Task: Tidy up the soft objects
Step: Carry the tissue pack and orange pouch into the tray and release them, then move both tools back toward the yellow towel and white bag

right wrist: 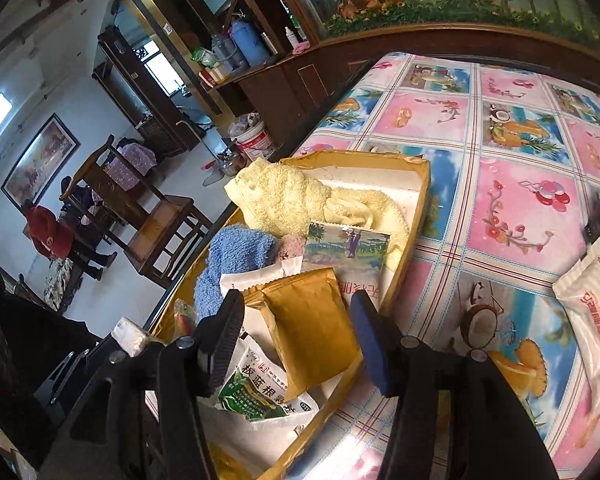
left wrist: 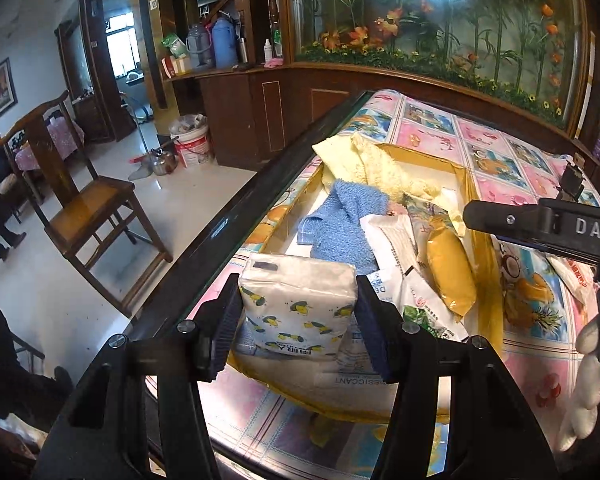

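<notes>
1. Both jaws of the left gripper [left wrist: 296, 320] are pressed against the sides of a tissue pack [left wrist: 298, 304], which is held between the pads above the near end of the box [left wrist: 485, 280].
2. Jaws of the right gripper [right wrist: 296, 344] are seen half open; a mustard pouch [right wrist: 308, 320] lies below the gap, but the pads are not pressed on it.
3. No earlier picture is given, so only this moment is told.
4. Inside the shallow cardboard box a pale yellow towel [right wrist: 288, 200] is laid at the far end, and a blue towel [left wrist: 342, 220] is laid beside it.
5. White sachets [left wrist: 392, 240] and a green and white sachet [right wrist: 256, 396] are piled near the mustard pouch.
6. A picture packet [right wrist: 346, 250] is leaned on the yellow towel.
7. The box is placed on a table with a colourful cloth [right wrist: 520, 208].
8. One white packet with red letters [right wrist: 592, 320] is left on the cloth, well apart from the box.
9. A wooden chair [left wrist: 80, 204] is seen on the floor beside the table.
</notes>
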Demonstrator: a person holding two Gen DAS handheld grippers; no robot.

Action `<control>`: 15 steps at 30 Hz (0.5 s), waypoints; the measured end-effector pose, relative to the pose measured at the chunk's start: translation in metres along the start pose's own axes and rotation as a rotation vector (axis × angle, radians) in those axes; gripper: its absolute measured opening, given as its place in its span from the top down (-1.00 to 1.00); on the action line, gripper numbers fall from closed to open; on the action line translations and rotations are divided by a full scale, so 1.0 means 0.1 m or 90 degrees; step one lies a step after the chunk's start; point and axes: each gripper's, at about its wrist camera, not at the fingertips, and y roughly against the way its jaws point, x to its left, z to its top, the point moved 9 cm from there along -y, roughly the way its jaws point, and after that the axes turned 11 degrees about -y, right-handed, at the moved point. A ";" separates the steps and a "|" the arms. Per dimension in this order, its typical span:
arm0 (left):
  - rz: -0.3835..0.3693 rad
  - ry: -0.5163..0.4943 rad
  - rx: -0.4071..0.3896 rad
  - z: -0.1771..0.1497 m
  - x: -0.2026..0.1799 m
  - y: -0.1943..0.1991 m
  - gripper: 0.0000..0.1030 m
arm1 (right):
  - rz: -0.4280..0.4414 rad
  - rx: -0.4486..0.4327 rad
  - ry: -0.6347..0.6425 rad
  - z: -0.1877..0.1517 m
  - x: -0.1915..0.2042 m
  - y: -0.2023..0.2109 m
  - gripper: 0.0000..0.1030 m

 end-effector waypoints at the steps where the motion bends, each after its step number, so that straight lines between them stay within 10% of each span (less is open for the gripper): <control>1: 0.002 -0.004 -0.003 0.01 -0.02 0.02 -0.08 | 0.002 -0.003 0.000 -0.01 -0.01 0.04 -0.08; 15: 0.019 -0.067 -0.048 0.13 -0.40 0.47 -0.08 | -0.004 -0.051 -0.022 -0.15 -0.43 0.63 -0.09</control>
